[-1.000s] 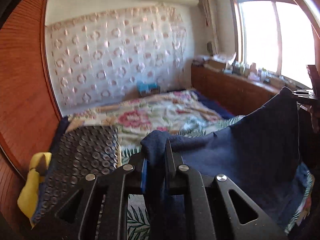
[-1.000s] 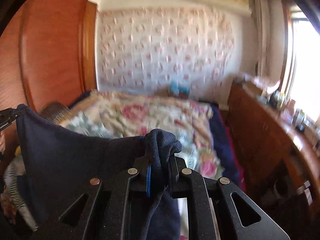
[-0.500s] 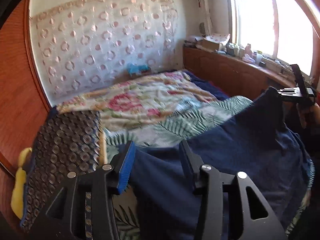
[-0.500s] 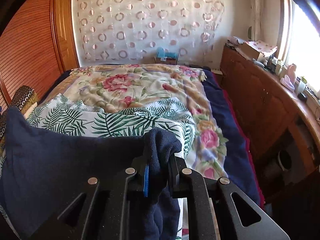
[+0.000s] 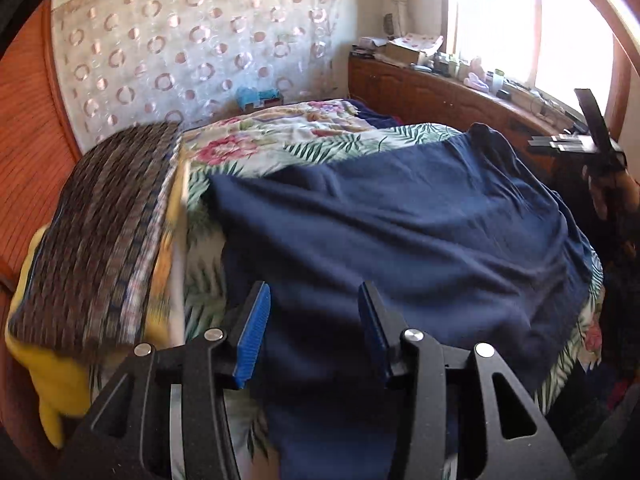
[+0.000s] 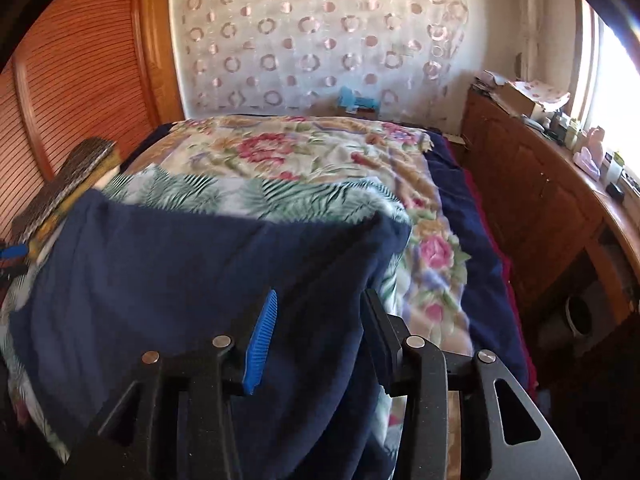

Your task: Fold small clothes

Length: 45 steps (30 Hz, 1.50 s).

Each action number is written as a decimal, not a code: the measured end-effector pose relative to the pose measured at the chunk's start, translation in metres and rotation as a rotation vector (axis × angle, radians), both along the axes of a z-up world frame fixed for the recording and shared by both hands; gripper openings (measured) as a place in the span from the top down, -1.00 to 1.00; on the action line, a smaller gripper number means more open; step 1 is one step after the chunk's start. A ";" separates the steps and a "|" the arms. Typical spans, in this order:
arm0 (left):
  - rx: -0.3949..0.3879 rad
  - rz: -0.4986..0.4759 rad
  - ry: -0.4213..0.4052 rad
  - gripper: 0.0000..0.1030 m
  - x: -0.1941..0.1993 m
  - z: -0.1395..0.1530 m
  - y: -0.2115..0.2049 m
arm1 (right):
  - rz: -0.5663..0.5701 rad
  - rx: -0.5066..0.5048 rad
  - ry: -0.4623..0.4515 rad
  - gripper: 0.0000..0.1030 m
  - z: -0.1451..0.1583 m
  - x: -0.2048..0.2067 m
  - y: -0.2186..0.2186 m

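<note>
Navy garment (image 5: 400, 232): we see it spread flat on the bed (image 6: 320, 152).
Left gripper (image 5: 314, 320): jaws apart, holding nothing, over the garment's near edge.
Right gripper (image 6: 320, 324): likewise parted, empty.

left wrist: low, close, faces headboard-right | right wrist: same, faces headboard | shared: navy garment (image 5: 400, 232) (image 6: 192, 264)

Right gripper (image 6: 316, 328) now parted, navy garment (image 5: 400, 232) released, dropped flat, spread toward 12 o'clock on bed (image 6: 304, 160).
</note>
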<state>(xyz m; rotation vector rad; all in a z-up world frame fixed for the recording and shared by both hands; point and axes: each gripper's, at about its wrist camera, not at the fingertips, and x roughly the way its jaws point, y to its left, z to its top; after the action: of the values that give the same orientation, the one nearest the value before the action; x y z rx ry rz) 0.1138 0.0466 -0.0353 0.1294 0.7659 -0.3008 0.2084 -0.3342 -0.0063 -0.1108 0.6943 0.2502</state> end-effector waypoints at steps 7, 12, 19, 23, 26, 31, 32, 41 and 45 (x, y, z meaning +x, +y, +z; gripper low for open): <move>-0.032 0.085 0.024 0.09 -0.038 -0.017 0.033 | 0.029 0.032 0.046 0.13 -0.035 -0.050 0.007; -0.024 0.115 0.048 0.09 -0.052 -0.028 0.041 | -0.008 0.036 0.076 0.13 -0.051 -0.052 0.003; -0.062 0.124 0.070 0.09 -0.066 -0.042 0.043 | -0.011 0.013 0.048 -0.04 -0.051 -0.051 0.006; -0.080 0.120 0.077 0.10 -0.070 -0.045 0.044 | 0.017 -0.006 0.051 -0.22 -0.057 -0.050 0.010; -0.122 0.114 0.088 0.11 -0.074 -0.045 0.044 | 0.016 -0.008 0.048 -0.22 -0.057 -0.049 0.011; -0.146 0.090 0.114 0.55 -0.082 -0.050 0.039 | 0.017 0.013 0.044 -0.22 -0.062 -0.053 0.009; -0.144 0.082 0.114 0.64 -0.083 -0.050 0.037 | 0.017 0.018 0.045 -0.22 -0.062 -0.053 0.008; -0.093 0.131 0.031 0.83 -0.096 -0.004 0.034 | 0.020 0.062 0.044 -0.22 -0.065 -0.052 0.004; -0.085 0.135 0.013 0.22 -0.091 0.008 0.037 | 0.021 0.067 0.044 -0.22 -0.066 -0.052 0.003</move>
<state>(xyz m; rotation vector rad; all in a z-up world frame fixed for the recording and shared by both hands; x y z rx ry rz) 0.0227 0.0839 -0.0275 -0.0043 0.7694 -0.2060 0.1567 -0.3309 -0.0720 -0.0490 0.7279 0.2968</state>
